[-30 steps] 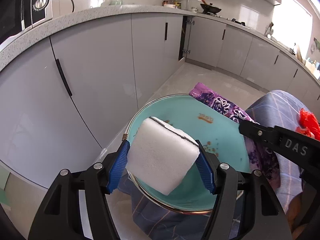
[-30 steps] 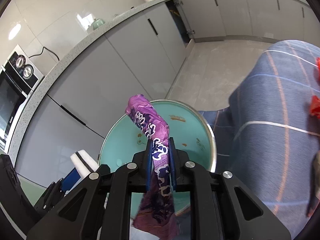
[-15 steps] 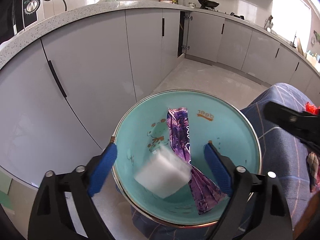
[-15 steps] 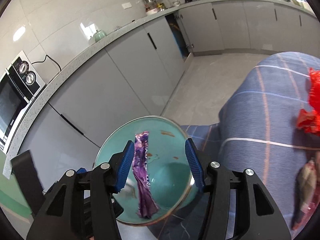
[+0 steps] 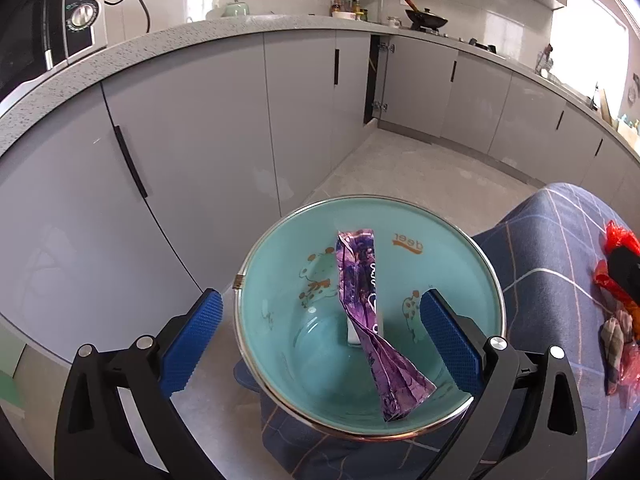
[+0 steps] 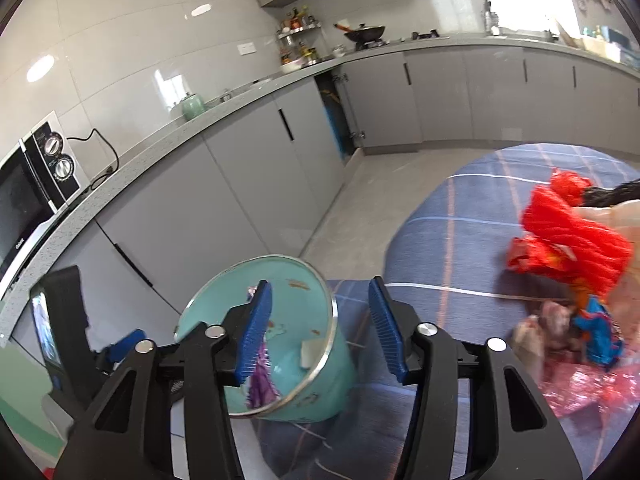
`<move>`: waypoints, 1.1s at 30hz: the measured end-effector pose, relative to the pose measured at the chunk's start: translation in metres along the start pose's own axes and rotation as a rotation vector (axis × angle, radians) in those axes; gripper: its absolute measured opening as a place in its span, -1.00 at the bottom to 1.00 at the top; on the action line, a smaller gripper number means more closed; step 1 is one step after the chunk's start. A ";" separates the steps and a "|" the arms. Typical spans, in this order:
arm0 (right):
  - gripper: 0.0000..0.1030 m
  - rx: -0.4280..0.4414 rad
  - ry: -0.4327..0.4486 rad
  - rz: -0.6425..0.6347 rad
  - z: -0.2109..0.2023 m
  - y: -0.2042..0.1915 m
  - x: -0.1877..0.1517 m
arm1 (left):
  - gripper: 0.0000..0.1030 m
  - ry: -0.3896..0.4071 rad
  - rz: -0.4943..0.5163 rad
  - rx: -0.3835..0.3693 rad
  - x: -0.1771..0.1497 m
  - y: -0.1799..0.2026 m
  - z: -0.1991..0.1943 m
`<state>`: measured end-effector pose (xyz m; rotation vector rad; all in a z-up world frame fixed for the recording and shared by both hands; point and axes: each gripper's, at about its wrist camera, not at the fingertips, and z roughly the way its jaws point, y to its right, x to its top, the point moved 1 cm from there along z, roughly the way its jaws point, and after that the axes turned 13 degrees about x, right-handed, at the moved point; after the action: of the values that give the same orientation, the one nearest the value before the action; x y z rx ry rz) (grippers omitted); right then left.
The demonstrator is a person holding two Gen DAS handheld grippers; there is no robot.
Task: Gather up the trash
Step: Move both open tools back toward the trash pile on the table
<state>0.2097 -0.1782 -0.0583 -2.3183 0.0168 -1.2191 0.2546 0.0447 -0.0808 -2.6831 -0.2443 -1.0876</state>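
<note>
Grey cabinet fronts (image 5: 224, 128) curve round the kitchen behind a table under a blue checked cloth (image 6: 448, 248). On the cloth's near left edge stands a turquoise enamel basin (image 5: 472, 264). Inside it a crumpled purple wrapper (image 5: 364, 304) lies lengthwise, and a white foam block (image 6: 309, 354) rests on the bottom, mostly hidden beneath the wrapper. Over the basin hangs the left gripper (image 5: 320, 338), its blue pads spread wide, having just been opening, with nothing clamped. Further right, the right gripper (image 6: 320, 332) has its jaws partly apart, just closing a little, and empty. More trash sits on the cloth to the right: a red bag (image 6: 572, 236) and some crumpled wrappers (image 6: 592, 332).
</note>
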 end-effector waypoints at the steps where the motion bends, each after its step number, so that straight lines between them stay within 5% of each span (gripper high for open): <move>1: -0.26 -0.003 -0.004 -0.001 -0.002 0.002 -0.002 | 0.89 0.001 -0.002 0.007 -0.001 -0.001 -0.002; 4: -0.59 -0.009 -0.021 0.004 -0.006 0.009 -0.008 | 0.88 0.005 -0.008 0.031 -0.004 -0.005 -0.008; 6: -0.63 -0.010 -0.032 0.004 -0.007 0.010 -0.013 | 0.87 0.003 -0.014 0.032 -0.007 -0.007 -0.011; 26: -0.60 -0.024 0.010 0.006 -0.068 0.021 -0.037 | 0.87 0.029 0.034 -0.048 -0.031 0.020 -0.058; 33: -0.31 -0.093 0.063 0.027 -0.102 0.043 -0.044 | 0.88 0.054 0.109 -0.131 -0.042 0.057 -0.082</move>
<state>0.1141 -0.2495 -0.0636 -2.3500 0.1292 -1.3023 0.1844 -0.0351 -0.0620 -2.7395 -0.0172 -1.1784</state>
